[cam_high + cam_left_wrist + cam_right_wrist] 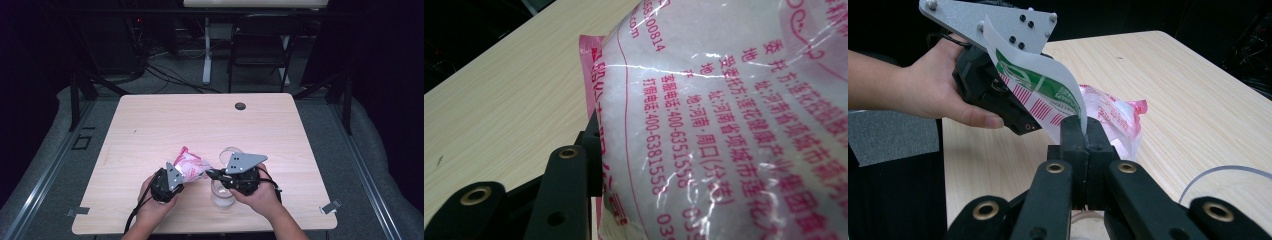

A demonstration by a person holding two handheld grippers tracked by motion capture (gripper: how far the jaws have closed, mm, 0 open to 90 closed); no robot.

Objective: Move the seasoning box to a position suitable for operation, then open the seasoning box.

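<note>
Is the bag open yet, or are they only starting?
Only starting. Done: the left gripper holds the pink-printed bag, and the right gripper has pinched its corner shut. In hand: that pinch, ready to tear. Left: the bag looks sealed, and the glass jar beneath probably waits for the white contents.

The high view looks forward and down from above the near table (150,120) edge, well back. The left gripper view sits almost against the pink-printed bag (734,125) beside its own jaw. The right gripper view looks along its closed jaws at the same bag (1113,117) and the left gripper (998,100), near.
</note>
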